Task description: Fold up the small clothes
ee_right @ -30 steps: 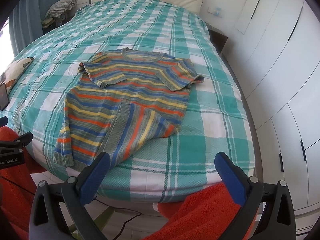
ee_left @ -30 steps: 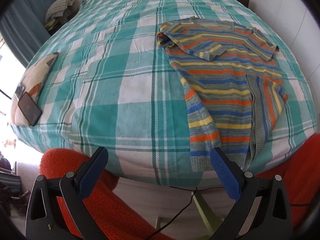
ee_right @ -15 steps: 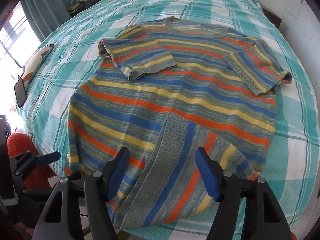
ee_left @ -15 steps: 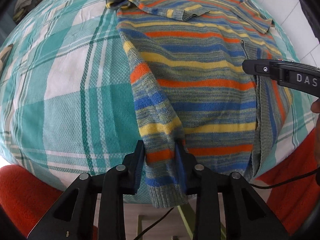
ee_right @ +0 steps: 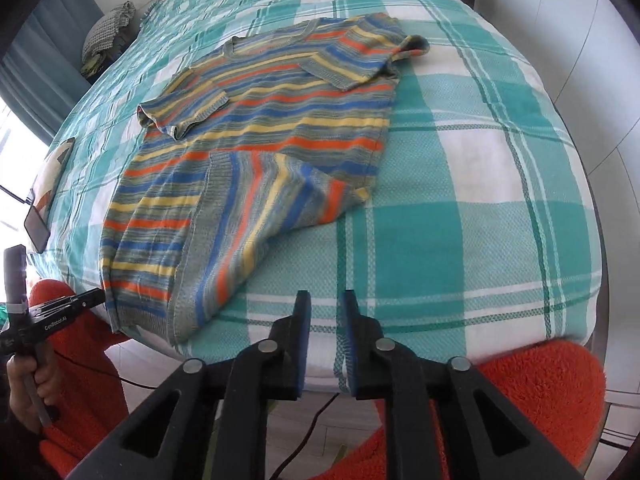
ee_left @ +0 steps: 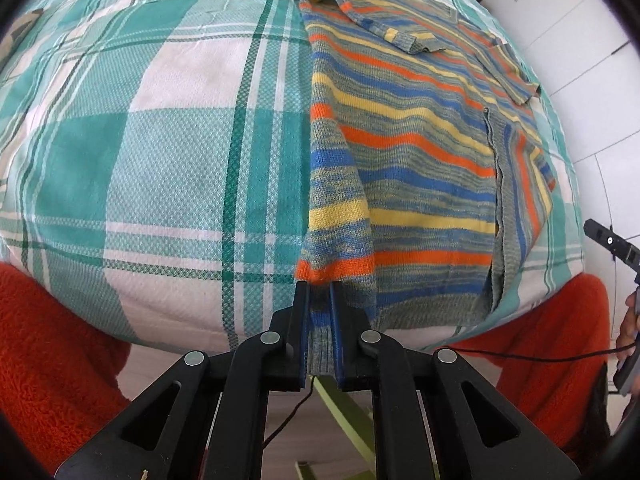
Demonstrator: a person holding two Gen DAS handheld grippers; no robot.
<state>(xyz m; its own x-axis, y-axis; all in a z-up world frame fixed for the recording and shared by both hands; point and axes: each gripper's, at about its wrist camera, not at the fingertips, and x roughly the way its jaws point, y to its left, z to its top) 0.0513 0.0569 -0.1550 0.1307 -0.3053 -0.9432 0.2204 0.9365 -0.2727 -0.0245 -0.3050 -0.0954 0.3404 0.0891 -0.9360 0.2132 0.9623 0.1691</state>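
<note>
Left claw (ee_left: pixel 320 300), wide open a second ago, is now closing onto the hem of the striped sweater (ee_left: pixel 400 152) at the bed's (ee_left: pixel 180 160) near edge. Right claw (ee_right: pixel 325 308), also closing, holds only bedspread; the sweater (ee_right: pixel 260 152) lies just left, so its corner remains ungrasped.

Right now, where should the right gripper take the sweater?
Probably the ribbed hem of the sweater, at the end hanging off the bed edge. Come from the near side: it overhangs there, so the jaws can straddle it. The right gripper is closing over bare sheet beside it. The left gripper is closing on the other corner.
</note>
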